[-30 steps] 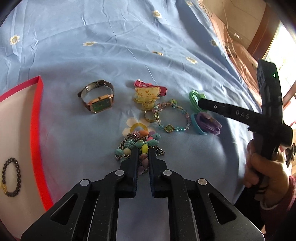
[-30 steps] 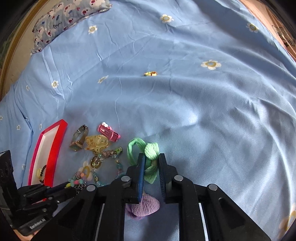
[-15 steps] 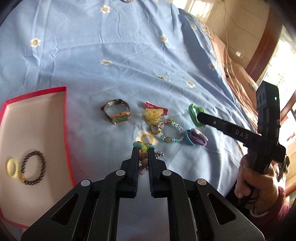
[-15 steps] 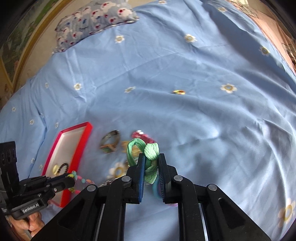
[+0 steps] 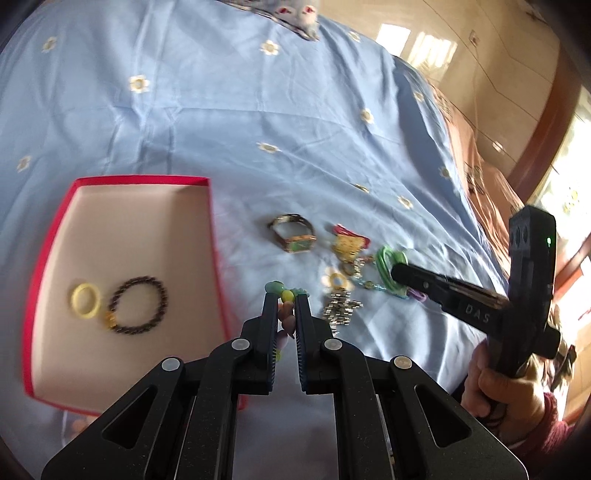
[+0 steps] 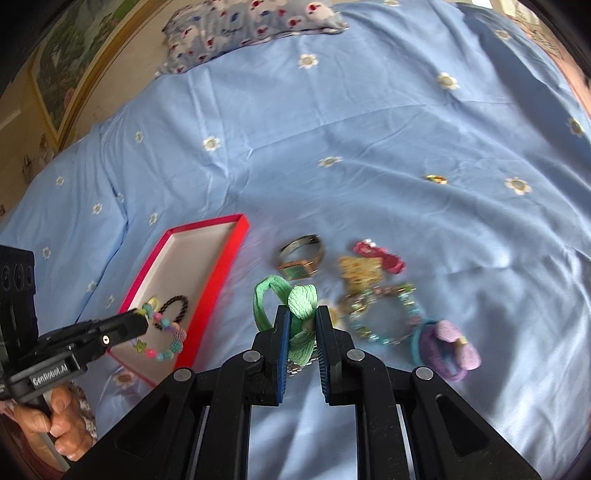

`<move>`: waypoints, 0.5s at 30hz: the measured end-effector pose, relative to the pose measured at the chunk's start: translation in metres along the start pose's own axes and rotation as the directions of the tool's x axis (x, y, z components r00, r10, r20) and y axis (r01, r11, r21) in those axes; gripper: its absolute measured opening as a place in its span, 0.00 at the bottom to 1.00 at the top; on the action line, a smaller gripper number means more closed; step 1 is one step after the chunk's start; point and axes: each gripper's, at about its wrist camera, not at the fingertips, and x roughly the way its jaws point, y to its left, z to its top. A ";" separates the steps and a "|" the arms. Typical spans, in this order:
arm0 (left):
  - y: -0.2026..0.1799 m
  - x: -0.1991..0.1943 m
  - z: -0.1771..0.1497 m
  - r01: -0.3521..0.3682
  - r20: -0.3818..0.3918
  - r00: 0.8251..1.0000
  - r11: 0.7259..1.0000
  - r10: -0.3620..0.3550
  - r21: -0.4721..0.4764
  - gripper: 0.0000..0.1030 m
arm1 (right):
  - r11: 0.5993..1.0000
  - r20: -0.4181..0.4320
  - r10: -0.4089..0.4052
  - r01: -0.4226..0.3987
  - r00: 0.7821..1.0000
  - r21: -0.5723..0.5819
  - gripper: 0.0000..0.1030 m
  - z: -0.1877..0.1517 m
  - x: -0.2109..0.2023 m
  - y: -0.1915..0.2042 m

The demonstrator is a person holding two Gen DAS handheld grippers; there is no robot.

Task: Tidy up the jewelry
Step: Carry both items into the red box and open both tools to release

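My left gripper (image 5: 285, 300) is shut on a colourful beaded bracelet (image 5: 283, 291), lifted above the blue sheet beside the red-rimmed tray (image 5: 212, 229); the bracelet (image 6: 162, 338) dangles from it in the right wrist view. The tray holds a dark bead bracelet (image 5: 137, 306) and a yellow ring (image 5: 85, 300). My right gripper (image 6: 300, 314) is shut on a green hair tie (image 6: 301, 301), held above the jewelry pile. On the sheet lie a watch (image 6: 301, 258), a yellow clip (image 6: 360, 267), a pink clip (image 6: 380, 256), a beaded bracelet (image 6: 384, 314) and a purple hair tie (image 6: 447, 349).
A silver chain (image 5: 338, 308) lies on the sheet near the left gripper. A small gold ring (image 6: 436, 179) lies farther back on the bed. A patterned pillow (image 6: 255, 26) lies at the far end. The bed's edge drops off on the right (image 5: 491, 206).
Both grippers have risen off the sheet, the left lifting the colourful bracelet and swinging toward the tray, the right lifting the green hair tie. The silver chain stayed on the sheet.
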 end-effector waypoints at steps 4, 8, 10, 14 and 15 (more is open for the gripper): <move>0.018 -0.011 -0.004 -0.025 0.021 0.999 0.999 0.026 -0.039 0.07 | 0.999 -0.021 0.026 -0.026 0.999 -0.026 0.13 -0.004 0.007 0.017; 0.039 -0.021 -0.009 -0.050 0.035 0.998 0.996 0.053 -0.078 0.07 | 0.997 -0.042 0.053 -0.055 0.998 -0.048 0.13 -0.007 0.015 0.033; 0.050 -0.025 -0.012 -0.064 0.040 0.997 0.993 0.068 -0.101 0.07 | 0.996 -0.054 0.065 -0.068 0.996 -0.059 0.13 -0.009 0.019 0.041; 0.069 -0.033 -0.018 -0.089 0.047 0.994 0.986 0.096 -0.138 0.07 | 0.992 -0.080 0.088 -0.095 0.993 -0.085 0.13 -0.012 0.029 0.057; 0.072 -0.034 -0.019 -0.093 0.048 0.994 0.985 0.101 -0.146 0.07 | 0.991 -0.086 0.094 -0.102 0.992 -0.091 0.13 -0.013 0.031 0.062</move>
